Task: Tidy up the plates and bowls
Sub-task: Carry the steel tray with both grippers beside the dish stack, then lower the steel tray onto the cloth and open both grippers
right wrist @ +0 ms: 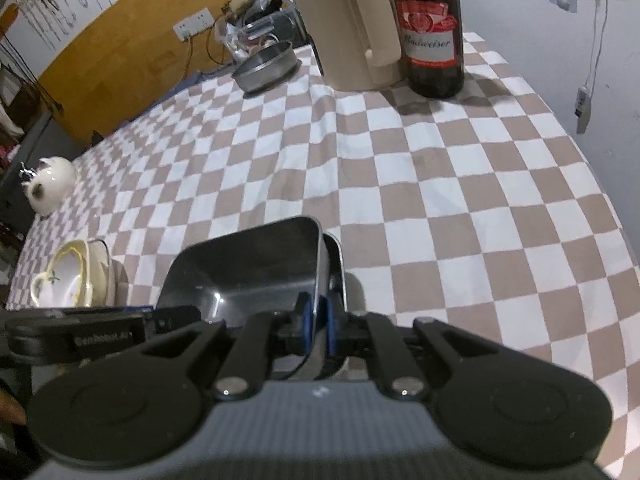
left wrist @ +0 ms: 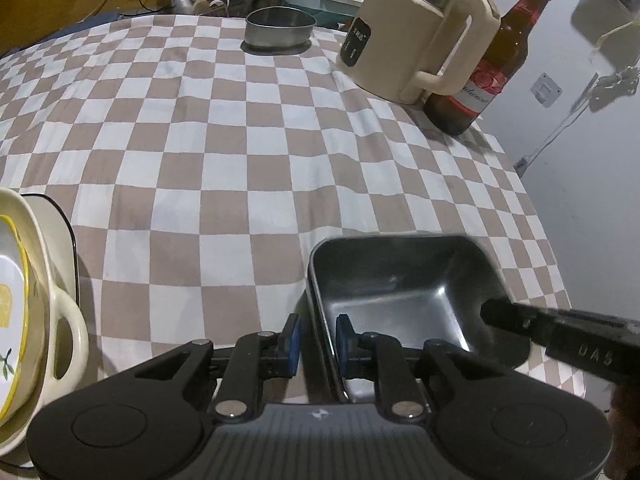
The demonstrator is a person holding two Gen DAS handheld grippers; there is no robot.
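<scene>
A dark rectangular metal tray point(left wrist: 400, 280) point(right wrist: 248, 268) sits near the front of the checkered table. Its right side rests tilted inside a second metal tray point(right wrist: 338, 260) whose rim shows just beyond it. My left gripper point(left wrist: 318, 340) straddles the tray's left wall: the inner pad point(left wrist: 344, 340) is at the wall, and the outer pad stands apart from it with cloth showing between. My right gripper point(right wrist: 318, 320) is shut on the tray's right wall, blue pads pressed on both sides. A stack of cream dishes point(left wrist: 40, 280) point(right wrist: 72, 276) with a handled bowl on top lies to the left.
A round metal pan point(left wrist: 280, 28) point(right wrist: 268, 64) stands at the back. A cream kettle point(left wrist: 420, 40) point(right wrist: 352, 20) and a brown beer bottle point(left wrist: 492, 72) point(right wrist: 432, 40) stand back right. A white ceramic pot point(right wrist: 50, 184) sits far left. The table's edge runs down the right side.
</scene>
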